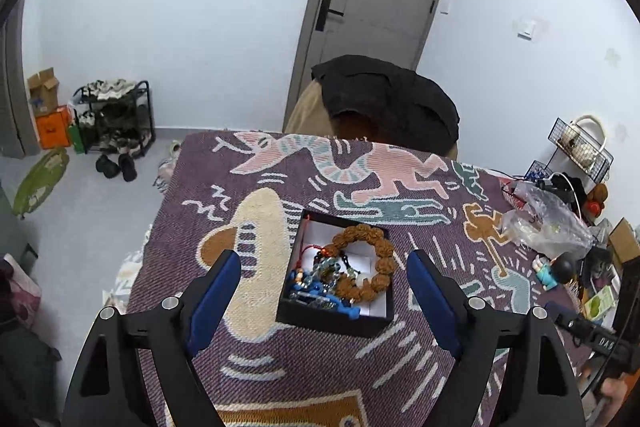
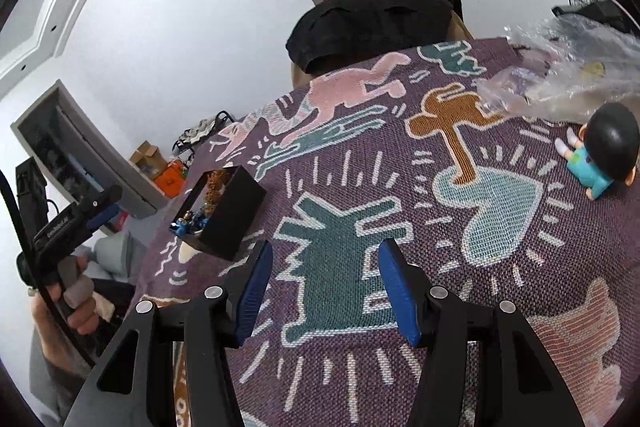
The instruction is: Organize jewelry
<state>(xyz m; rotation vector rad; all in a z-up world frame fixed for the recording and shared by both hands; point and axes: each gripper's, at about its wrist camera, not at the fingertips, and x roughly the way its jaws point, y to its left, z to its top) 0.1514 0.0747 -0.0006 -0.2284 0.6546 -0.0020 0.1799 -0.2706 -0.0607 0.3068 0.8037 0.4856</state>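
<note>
From the left wrist view, the left tool [image 1: 324, 291] hangs over the desk [image 1: 400, 367] with its blue-padded fingers [image 1: 214, 301] spread wide and holding nothing. Between them, on the patterned cloth [image 1: 304, 367], sits the open black box [image 1: 335, 273], roughly midway across the desk and apart from both pads. Inside it a brown bead bracelet [image 1: 370, 265] lies over a tangle of blue and clear charms [image 1: 320, 281] with a red cord [image 1: 310, 249]. A crumpled plastic bag [image 1: 544, 223] and a small figurine [image 1: 554, 269] lie near the desk's right edge.

From the right wrist view, the right tool [image 2: 324, 287] is likewise wide and empty, above a teal figure woven in the cloth [image 2: 460, 367]. The black box [image 2: 224, 213] stands toward the desk's left edge, well apart from this tool; the figurine [image 2: 600, 155] rests at the right edge.
</note>
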